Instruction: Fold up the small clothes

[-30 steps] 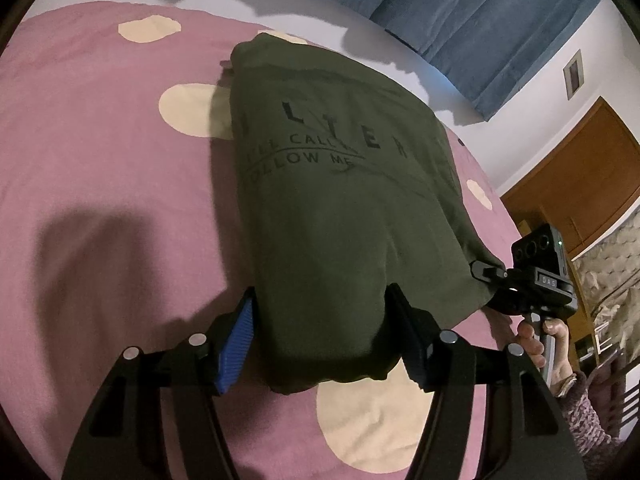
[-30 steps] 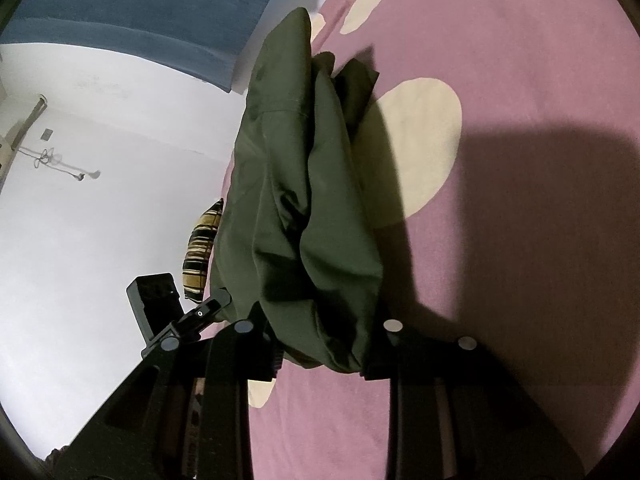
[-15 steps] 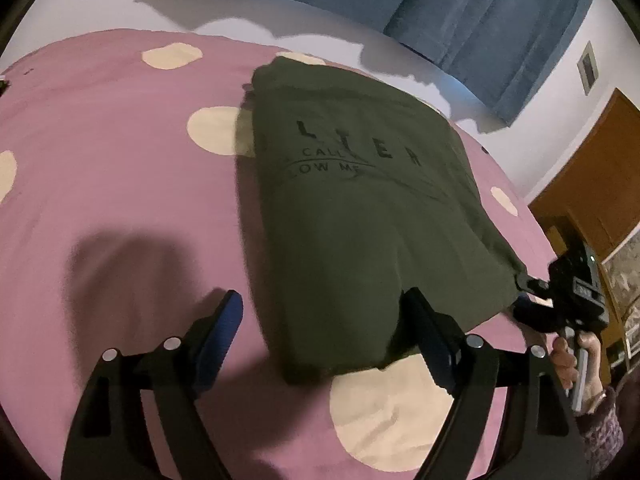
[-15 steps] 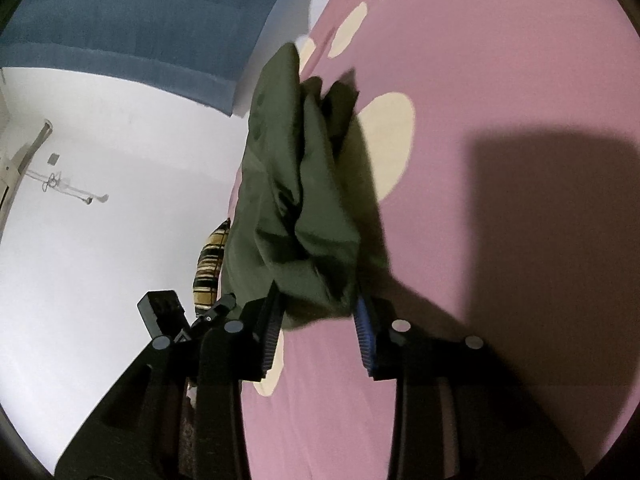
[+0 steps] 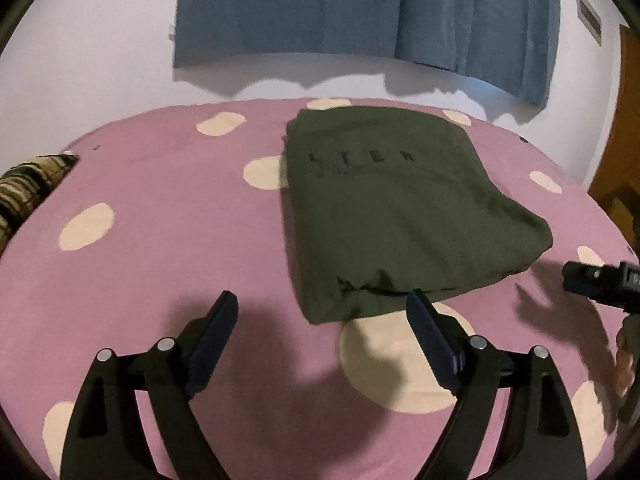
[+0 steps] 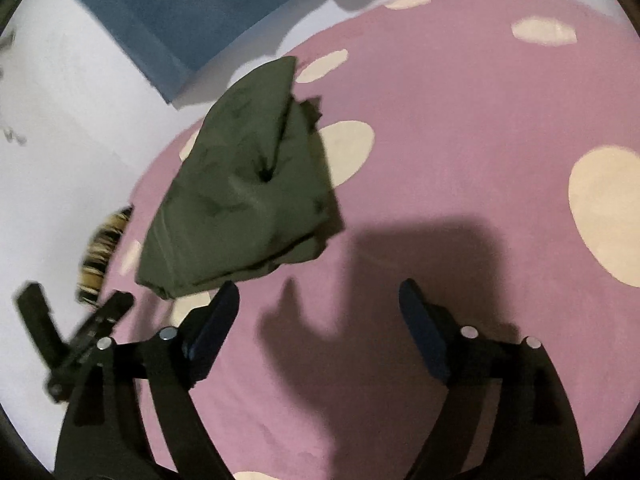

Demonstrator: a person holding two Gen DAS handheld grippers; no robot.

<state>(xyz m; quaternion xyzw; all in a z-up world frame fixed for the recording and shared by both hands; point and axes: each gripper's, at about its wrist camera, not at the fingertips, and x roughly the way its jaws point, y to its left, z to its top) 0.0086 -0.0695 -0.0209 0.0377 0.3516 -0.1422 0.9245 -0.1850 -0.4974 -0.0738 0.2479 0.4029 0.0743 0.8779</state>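
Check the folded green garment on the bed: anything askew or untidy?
Mostly neat. The green garment lies folded on the pink spotted bedcover, but its near edge is bunched and puckered, with layers not flush.

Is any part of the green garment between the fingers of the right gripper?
No: the right gripper has only pink bedsheet between its fingers, and the green garment lies beyond them.

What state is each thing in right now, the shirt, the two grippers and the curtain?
Green shirt: folded, lying flat on the bedspread, released.
Left gripper: jaws opening, nothing between them.
Right gripper: jaws opening, nothing between them.
Blue curtain: drawn, hanging.
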